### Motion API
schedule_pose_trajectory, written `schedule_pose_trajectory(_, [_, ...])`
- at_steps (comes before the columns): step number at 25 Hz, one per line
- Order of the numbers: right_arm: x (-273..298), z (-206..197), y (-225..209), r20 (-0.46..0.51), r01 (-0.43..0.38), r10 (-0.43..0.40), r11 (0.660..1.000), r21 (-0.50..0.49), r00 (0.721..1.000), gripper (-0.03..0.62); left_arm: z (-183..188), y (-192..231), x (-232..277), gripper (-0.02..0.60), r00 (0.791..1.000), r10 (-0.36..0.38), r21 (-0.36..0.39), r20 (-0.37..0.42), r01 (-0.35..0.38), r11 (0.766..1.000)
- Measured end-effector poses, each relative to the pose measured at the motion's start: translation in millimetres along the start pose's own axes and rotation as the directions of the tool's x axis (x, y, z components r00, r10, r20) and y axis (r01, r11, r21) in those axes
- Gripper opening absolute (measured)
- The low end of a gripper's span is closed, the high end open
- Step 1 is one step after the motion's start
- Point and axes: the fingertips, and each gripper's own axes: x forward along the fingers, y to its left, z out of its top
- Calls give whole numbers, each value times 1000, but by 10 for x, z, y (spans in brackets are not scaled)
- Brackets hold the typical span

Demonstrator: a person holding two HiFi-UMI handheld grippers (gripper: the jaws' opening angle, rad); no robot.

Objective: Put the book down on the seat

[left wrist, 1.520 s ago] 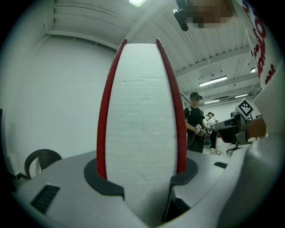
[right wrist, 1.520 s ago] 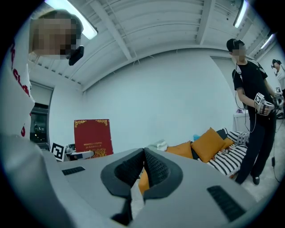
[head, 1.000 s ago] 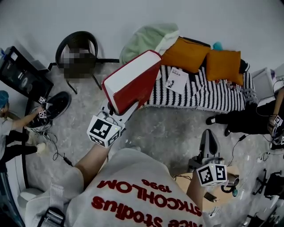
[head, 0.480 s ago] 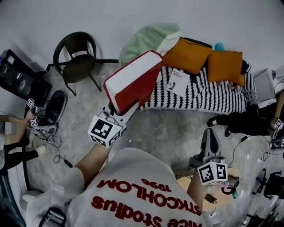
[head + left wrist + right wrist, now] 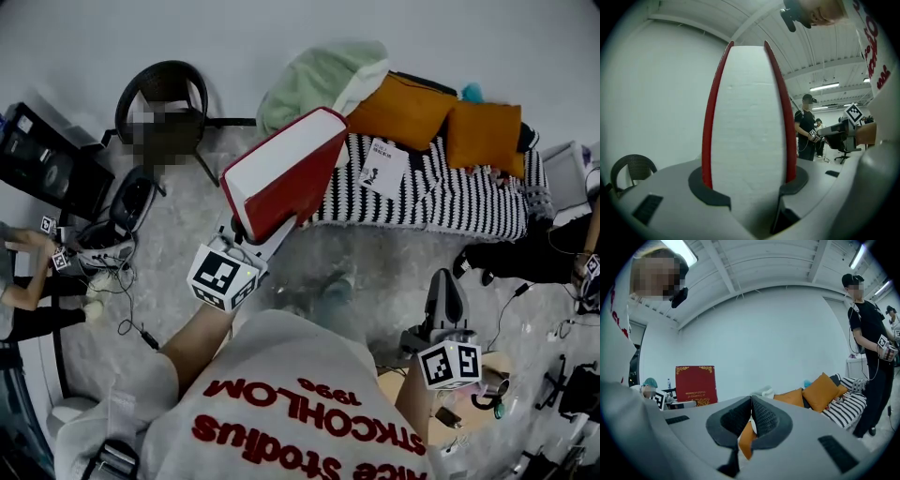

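A thick red-covered book (image 5: 281, 173) with white page edges is held up in the air, tilted, left of the striped seat (image 5: 441, 202). My left gripper (image 5: 246, 234) is shut on its lower end. In the left gripper view the book (image 5: 747, 117) stands upright between the two pads, the red covers pressed on both sides by my left gripper (image 5: 750, 185). My right gripper (image 5: 442, 286) hangs low at the right, away from the book. Its jaws meet with nothing between them, as the right gripper view shows (image 5: 751, 404). There the book's red cover (image 5: 696, 384) shows at the left.
On the seat lie two orange cushions (image 5: 403, 111) (image 5: 483, 136), a pale green pillow (image 5: 319, 80) and a white booklet (image 5: 380, 169). A black chair (image 5: 164, 108) stands left of it. Other people sit or stand at the left edge (image 5: 19, 281) and right edge (image 5: 525, 253). Cables and gear (image 5: 103, 253) litter the floor.
The book stays gripped at the same tilt, hardly shifted in view. The person at the left edge has moved their hands lower. The right gripper stays shut.
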Motion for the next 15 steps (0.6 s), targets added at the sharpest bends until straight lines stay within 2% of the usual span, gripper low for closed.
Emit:
schedule_pose_trajectory(9, [161,6,-119,-9,-8,8,1000,14,1000,26,-3,6,190,239,1000,-1,-8,3,1,1000])
schedule_pose_trajectory(15, [343,121,-404,-5,-20,20,1000,19,1000,26,64,-49,516,239,1000,-4,-10,7,4,1000])
